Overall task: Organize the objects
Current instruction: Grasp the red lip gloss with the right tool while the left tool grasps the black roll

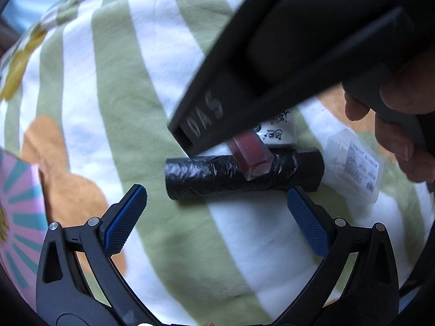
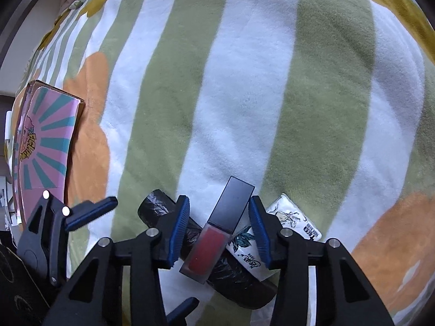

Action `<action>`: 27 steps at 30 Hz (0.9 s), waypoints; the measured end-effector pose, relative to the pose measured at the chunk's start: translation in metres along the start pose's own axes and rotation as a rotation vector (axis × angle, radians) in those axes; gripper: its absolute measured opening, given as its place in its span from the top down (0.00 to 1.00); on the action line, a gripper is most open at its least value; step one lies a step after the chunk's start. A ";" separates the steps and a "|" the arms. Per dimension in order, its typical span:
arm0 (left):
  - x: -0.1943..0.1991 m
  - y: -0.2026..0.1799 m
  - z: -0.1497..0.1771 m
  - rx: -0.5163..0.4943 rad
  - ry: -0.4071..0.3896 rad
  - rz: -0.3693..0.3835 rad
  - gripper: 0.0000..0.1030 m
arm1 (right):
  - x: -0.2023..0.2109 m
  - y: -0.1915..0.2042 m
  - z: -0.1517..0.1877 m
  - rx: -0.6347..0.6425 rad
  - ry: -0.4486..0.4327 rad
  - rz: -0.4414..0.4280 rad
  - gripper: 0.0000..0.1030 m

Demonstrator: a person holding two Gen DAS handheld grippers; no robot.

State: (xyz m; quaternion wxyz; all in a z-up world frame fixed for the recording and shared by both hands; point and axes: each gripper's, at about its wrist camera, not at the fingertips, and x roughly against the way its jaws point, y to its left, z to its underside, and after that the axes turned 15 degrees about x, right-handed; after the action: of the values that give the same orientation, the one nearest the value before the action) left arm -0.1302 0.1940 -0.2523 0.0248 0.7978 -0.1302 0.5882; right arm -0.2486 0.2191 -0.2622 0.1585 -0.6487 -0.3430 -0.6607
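A red lip gloss tube with a black cap lies slantwise across a black roll of bags on the striped blanket. My right gripper points down over it, one blue pad on each side of the tube. The right pad meets the cap's edge, while a gap shows at the left pad. In the left wrist view the tube rests on the roll, half hidden under the right gripper's black housing. My left gripper stands open just in front of the roll, holding nothing.
A white printed tissue packet lies beside the roll, and a clear plastic box lies to its right. A pink and teal sunburst box sits at the left. A person's hand holds the right gripper. The green and white blanket stretches beyond.
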 end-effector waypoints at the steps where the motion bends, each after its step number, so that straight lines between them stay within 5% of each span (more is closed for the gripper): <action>1: -0.001 -0.001 0.000 -0.048 -0.005 -0.005 0.00 | -0.002 -0.002 0.001 0.003 0.003 -0.007 0.70; 9: -0.004 -0.026 0.006 -0.532 -0.029 0.034 0.00 | 0.007 -0.028 0.008 -0.005 -0.045 -0.103 0.79; 13: -0.013 -0.040 0.012 -0.733 0.020 0.061 0.02 | 0.016 -0.038 0.013 -0.013 -0.096 -0.123 0.79; 22: -0.027 -0.054 0.011 -0.844 0.147 0.136 0.30 | 0.028 -0.065 0.032 -0.052 -0.186 -0.159 0.79; 27: -0.035 -0.055 0.010 -0.896 0.166 0.127 0.32 | 0.036 -0.078 0.036 -0.066 -0.209 -0.161 0.80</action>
State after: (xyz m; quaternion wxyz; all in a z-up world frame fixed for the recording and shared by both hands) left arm -0.1172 0.2513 -0.2818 0.3415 0.6489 -0.4180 0.5363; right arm -0.2767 0.3067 -0.2495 0.0469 -0.6892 -0.3865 -0.6110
